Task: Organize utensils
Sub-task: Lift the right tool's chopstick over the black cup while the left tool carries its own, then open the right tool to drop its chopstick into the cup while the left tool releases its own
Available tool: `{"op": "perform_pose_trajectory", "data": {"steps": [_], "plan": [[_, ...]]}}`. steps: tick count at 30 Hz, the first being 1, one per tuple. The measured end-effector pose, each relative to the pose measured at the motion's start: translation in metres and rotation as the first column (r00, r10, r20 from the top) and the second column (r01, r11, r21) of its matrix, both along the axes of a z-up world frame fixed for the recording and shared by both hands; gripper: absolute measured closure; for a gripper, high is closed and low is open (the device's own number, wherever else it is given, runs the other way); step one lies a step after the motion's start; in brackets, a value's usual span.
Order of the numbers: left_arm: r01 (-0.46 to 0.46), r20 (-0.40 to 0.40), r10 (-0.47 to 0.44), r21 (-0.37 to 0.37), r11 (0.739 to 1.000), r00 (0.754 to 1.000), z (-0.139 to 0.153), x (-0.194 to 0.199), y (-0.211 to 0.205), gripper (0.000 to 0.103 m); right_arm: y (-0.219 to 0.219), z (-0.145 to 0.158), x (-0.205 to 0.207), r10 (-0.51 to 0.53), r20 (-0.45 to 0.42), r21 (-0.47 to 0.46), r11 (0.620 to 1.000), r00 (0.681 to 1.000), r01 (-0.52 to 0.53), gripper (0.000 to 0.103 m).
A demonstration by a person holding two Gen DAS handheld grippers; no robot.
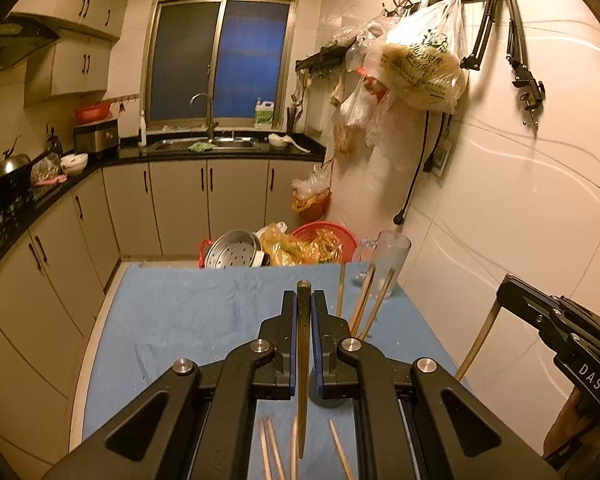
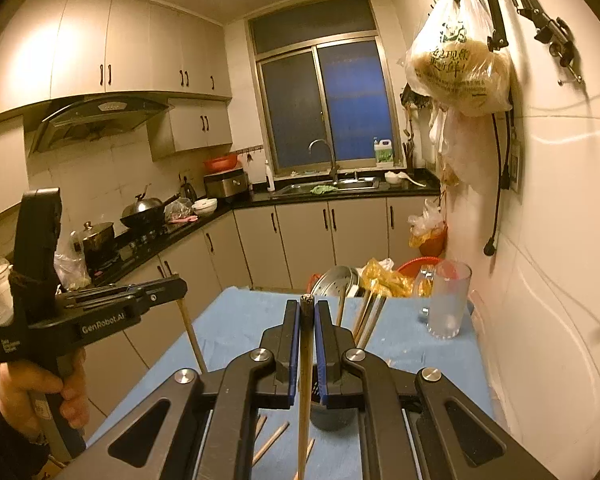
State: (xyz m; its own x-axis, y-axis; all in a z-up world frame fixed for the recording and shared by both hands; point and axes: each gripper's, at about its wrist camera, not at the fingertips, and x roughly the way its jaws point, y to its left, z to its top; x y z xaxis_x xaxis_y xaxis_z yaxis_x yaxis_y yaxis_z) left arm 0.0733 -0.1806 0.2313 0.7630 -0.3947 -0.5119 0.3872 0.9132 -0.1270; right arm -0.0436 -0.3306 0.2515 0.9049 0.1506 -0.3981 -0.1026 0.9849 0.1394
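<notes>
Chopsticks partly sorted: several stand in a dark holder [image 2: 332,416] on the blue cloth [image 1: 188,320], just beyond both grippers; about five loose chopsticks [image 1: 270,452] lie on the cloth below. Left gripper [image 1: 302,300] clamped on one dark chopstick [image 1: 302,360], right gripper [image 2: 306,308] clamped on a paler chopstick [image 2: 304,380], both lifted clear. Glass mug [image 2: 448,300] stands near the tiled wall, right of the holder; cloth's left half open, table edge close on that side
</notes>
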Motion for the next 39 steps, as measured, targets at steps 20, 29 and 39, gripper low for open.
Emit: {"op": "perform_pose_trajectory", "data": {"steps": [20,29,39], "plan": [[0.011,0.124,-0.001,-0.086,0.996,0.992,0.005,0.057,-0.05,0.096,-0.04,0.009,0.073,-0.11,0.13,0.072,0.992,0.985,0.101,0.095],[0.008,0.09,-0.007,-0.01,1.0,0.996,-0.035,0.076,-0.067,0.096,-0.035,-0.018,0.099,-0.073,0.096,0.04,0.997,0.993,0.069,0.095],[-0.004,0.037,0.004,0.007,1.0,0.999,-0.064,0.081,-0.065,0.096,-0.036,-0.051,0.104,-0.062,0.035,0.03,0.998,0.997,0.061,0.095]]}}
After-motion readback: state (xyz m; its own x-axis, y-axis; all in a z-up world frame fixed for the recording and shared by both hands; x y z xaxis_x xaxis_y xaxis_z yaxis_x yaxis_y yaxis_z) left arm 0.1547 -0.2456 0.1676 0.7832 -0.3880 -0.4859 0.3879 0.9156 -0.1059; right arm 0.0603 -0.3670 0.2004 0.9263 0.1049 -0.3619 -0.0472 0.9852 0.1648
